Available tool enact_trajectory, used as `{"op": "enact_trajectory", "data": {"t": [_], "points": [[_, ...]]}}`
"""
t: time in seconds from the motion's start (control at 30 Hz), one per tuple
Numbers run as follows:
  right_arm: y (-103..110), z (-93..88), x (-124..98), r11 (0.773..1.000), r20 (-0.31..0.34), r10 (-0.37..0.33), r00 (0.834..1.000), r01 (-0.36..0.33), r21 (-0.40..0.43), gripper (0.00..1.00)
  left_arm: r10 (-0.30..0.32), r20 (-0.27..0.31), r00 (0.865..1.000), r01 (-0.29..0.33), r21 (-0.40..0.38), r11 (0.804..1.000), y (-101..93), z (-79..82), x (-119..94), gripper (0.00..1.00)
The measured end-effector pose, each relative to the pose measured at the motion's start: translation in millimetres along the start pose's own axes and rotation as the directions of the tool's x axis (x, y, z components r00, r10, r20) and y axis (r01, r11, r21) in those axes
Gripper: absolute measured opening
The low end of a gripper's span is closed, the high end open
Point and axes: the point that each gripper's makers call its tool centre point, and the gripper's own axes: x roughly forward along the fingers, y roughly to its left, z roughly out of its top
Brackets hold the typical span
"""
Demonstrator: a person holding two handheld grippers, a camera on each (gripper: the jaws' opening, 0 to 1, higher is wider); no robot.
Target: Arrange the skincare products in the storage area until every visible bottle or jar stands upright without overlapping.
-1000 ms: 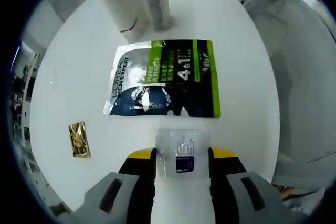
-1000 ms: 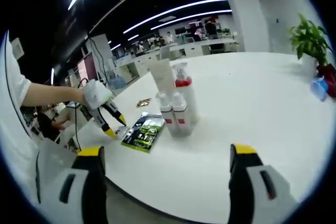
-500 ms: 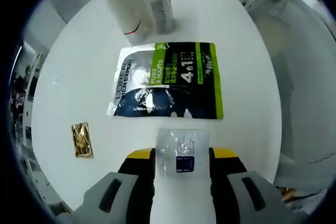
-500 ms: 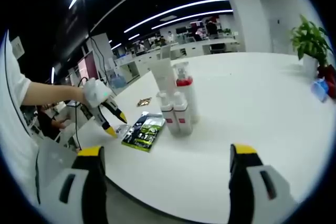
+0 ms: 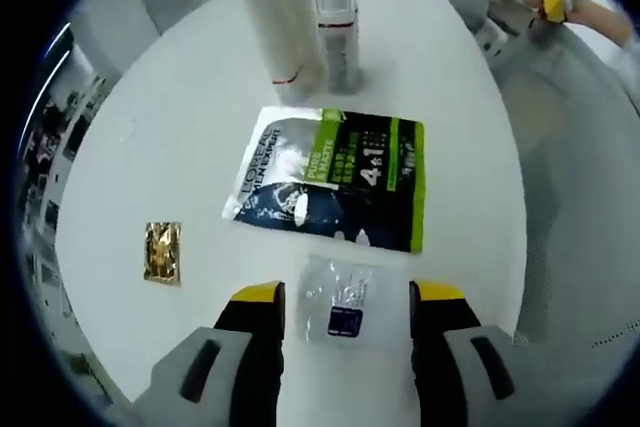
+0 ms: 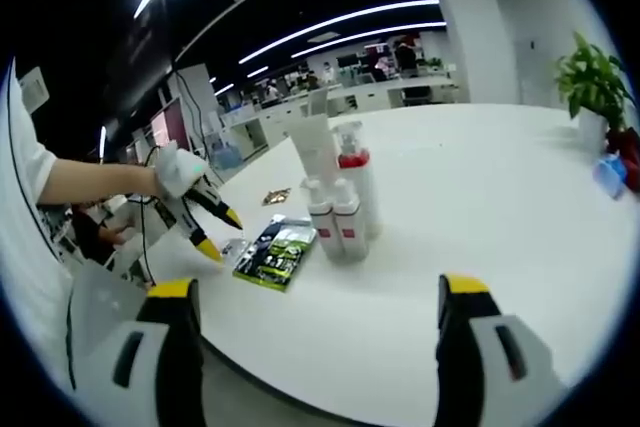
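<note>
**Flat sachets lie ahead of the upright bottles on the white surface**

In the left gripper view, the left claw (image 5: pixel 345 297) is spread wide with nothing in its grip; a small clear sachet (image 5: pixel 343 297) lies flat on the white surface (image 5: pixel 150 147) between its yellow-tipped jaws, apart from both. Just beyond it lies a dark blue and green pouch (image 5: pixel 335 179), also flat. To the left, well apart, is a small gold packet (image 5: pixel 162 252). Behind the pouch stand a tall white tube (image 5: pixel 272 17) and a clear bottle (image 5: pixel 338 27), side by side and upright.

In the right gripper view, the right claw (image 6: pixel 315 307) is wide open and empty, held off the near edge of the surface. The bottle cluster (image 6: pixel 335 197) stands upright near the middle: two small red-banded bottles in front, a pump bottle and the tube behind, close together. The pouch lies beside them on the left. A potted plant (image 6: pixel 590 82) and a blue item (image 6: pixel 608 172) sit at the far right. A person's hand holds the left claw above the clear sachet.
</note>
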Motion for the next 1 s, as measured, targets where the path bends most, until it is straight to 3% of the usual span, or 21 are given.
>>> {"op": "enact_trajectory", "data": {"t": [0.23,0.37,0.53,0.7,0.87,1.0], "points": [[1,1.7,-1,1.000,0.009,0.004,1.000,-0.003,-0.004,0.99,0.051,0.093,0.994,-0.036,-0.155,0.987,0.0,0.5,-11,0.55],[2,2.1,-1,1.000,0.011,0.008,1.000,-0.008,-0.006,0.99,0.096,0.150,0.984,-0.054,-0.259,0.964,-0.2,1.1,-19,0.58],[3,2.0,0,1.000,0.011,0.016,1.000,-0.015,-0.009,0.99,0.172,0.219,0.960,-0.078,-0.380,0.922,1.8,2.5,-29,0.61],[5,2.4,0,1.000,0.014,0.024,1.000,-0.023,-0.012,0.99,0.260,0.267,0.928,-0.090,-0.516,0.852,1.0,2.3,-42,0.66],[7,3.3,-1,0.999,0.019,0.031,0.999,-0.031,-0.017,0.99,0.288,0.270,0.919,-0.096,-0.556,0.826,-10.2,-4.2,-49,0.70],[8,3.9,-1,0.999,0.023,0.037,0.999,-0.037,-0.020,0.99,0.325,0.288,0.901,-0.089,-0.609,0.788,-20.2,-6.9,-57,0.71]]}}
